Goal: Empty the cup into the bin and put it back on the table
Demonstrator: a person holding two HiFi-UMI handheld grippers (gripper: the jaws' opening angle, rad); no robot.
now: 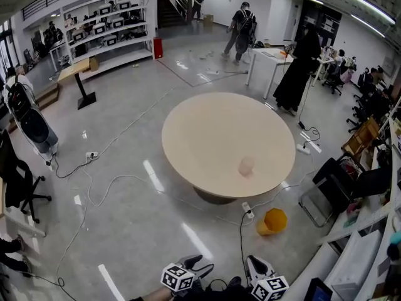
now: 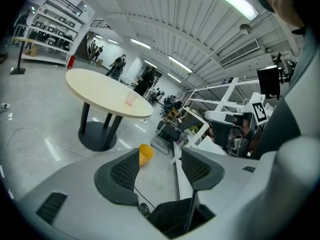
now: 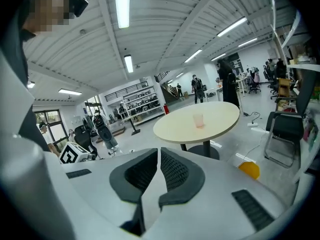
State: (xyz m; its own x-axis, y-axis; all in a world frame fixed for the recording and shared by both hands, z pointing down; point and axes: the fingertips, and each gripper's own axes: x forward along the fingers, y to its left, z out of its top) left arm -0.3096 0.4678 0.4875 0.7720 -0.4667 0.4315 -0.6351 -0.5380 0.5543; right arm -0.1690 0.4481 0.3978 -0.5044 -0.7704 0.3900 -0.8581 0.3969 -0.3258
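A: Where's the cup [image 1: 246, 165] sitting rn?
B: It's standing upright on the round desk [image 1: 207, 124], toward the near-right part of the top.
A: And the bin?
B: The orange bin [image 1: 273, 221] is sitting on the floor just beside the desk's near edge, below & right of the cup in the head view. Can't tell if it's upright or tipped. A white power strip [image 1: 248, 211] is lying just left of it.
A: L side?
B: The L hand-held gripper [image 2: 160, 170] is hovering at the bottom of the head view, well apart from the desk. Its jaws are standing apart w/ nothing btw them. Only floor & a bit of the bin are showing thru the gap.
A: R side?
B: The R hand-held gripper [image 3: 158, 170] is hanging next to it, jaws pressing together, pads meeting, gripping nothing. Its view is facing the desk, w/ the cup ahead.
A: Bkgd?
B: A person in black [image 1: 299, 71] is standing by a white table [image 1: 266, 64] past the desk, and shelves [image 1: 106, 24] are lining the far-left wall.
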